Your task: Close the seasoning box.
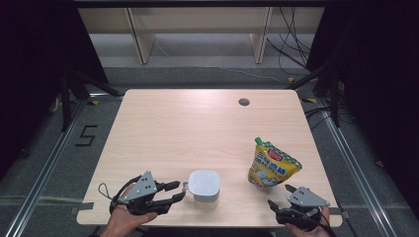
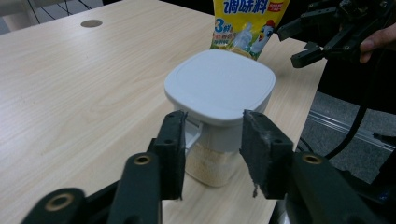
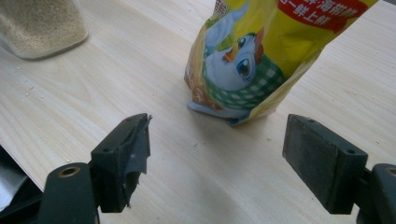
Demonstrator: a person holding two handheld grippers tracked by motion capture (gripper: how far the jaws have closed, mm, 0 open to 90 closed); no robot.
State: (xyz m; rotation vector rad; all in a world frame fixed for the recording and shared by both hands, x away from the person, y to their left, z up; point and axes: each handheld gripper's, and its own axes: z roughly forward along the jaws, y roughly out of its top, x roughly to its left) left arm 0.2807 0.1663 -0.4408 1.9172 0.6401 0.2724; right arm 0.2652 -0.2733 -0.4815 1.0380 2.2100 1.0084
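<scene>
Your left tool [image 2: 212, 156] with jaws parted, white-lidded jar [image 2: 218, 100] just ahead, yellow pouch [image 2: 245, 23] behind, on the desk [image 2: 70, 93]

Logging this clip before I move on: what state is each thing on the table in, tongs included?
Container: upright, white lid on, pale grains inside.
Seasoning pouch: standing, spout at the top, not held.
Left tongs: open, jaws either side of the container's lid tab, nothing gripped.
Right tongs: open wide, short of the pouch, nothing between the jaws.
</scene>
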